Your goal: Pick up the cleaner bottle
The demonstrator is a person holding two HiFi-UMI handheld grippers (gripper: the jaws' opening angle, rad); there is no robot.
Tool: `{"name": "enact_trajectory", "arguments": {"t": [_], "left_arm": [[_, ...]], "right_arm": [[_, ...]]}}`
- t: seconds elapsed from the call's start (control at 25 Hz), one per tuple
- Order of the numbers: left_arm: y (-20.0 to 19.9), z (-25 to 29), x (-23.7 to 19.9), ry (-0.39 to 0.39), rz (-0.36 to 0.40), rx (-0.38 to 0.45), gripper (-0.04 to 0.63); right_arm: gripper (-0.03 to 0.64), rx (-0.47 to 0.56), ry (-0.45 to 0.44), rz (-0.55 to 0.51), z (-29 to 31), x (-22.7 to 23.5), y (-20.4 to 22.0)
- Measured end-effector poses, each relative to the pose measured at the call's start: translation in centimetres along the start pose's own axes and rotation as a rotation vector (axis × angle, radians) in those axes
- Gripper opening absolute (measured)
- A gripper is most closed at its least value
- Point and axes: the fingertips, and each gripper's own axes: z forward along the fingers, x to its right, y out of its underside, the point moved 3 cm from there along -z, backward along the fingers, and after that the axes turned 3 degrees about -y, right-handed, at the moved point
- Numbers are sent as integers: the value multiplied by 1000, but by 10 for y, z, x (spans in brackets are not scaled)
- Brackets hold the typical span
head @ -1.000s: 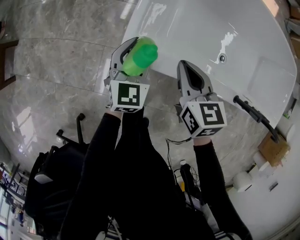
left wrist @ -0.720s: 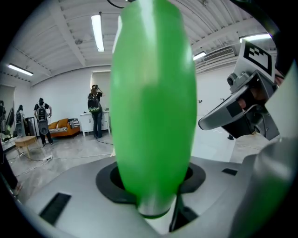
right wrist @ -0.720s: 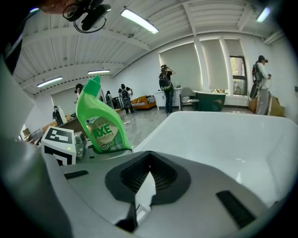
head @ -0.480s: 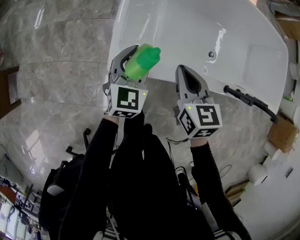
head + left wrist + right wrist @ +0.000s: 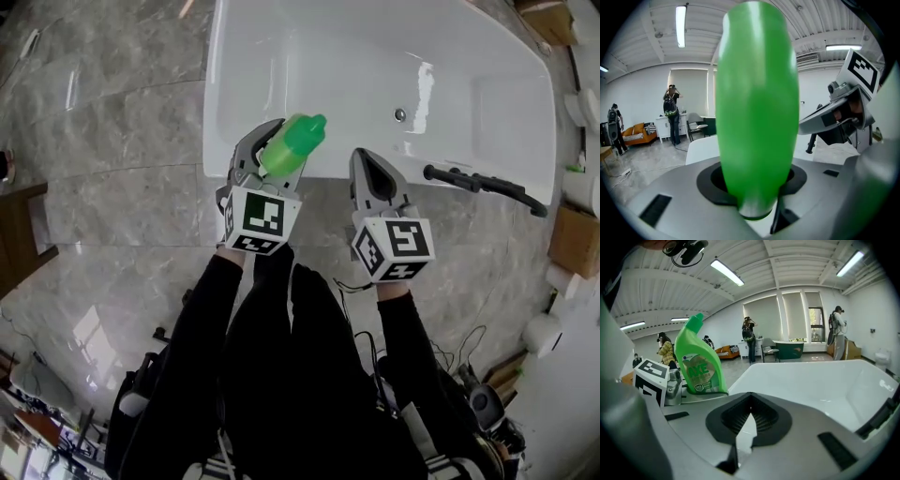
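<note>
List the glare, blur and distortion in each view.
Head view: bright glare patches on the white bathtub and glossy floor, with edges bowed by the wide lens. Left gripper view: the cleaner bottle fills the frame, soft up close, corners vignetted black. Right gripper view: fisheye curves the ceiling lights; the bottle's label is sharp.

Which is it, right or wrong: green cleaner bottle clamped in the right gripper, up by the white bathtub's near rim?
Wrong on one point: the green cleaner bottle is clamped in the left gripper, not the right. The left gripper view shows it between those jaws. The right gripper is shut and empty. The rest holds: it is by the white bathtub's near rim.
</note>
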Motion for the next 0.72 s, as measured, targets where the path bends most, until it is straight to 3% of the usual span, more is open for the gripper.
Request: {"name": "enact_trajectory", "arguments": {"t": [0.72], "left_arm": [[-91, 21, 47, 169, 46, 63, 201]], "right_arm": [[2, 151, 176, 6, -55, 46, -57]]}}
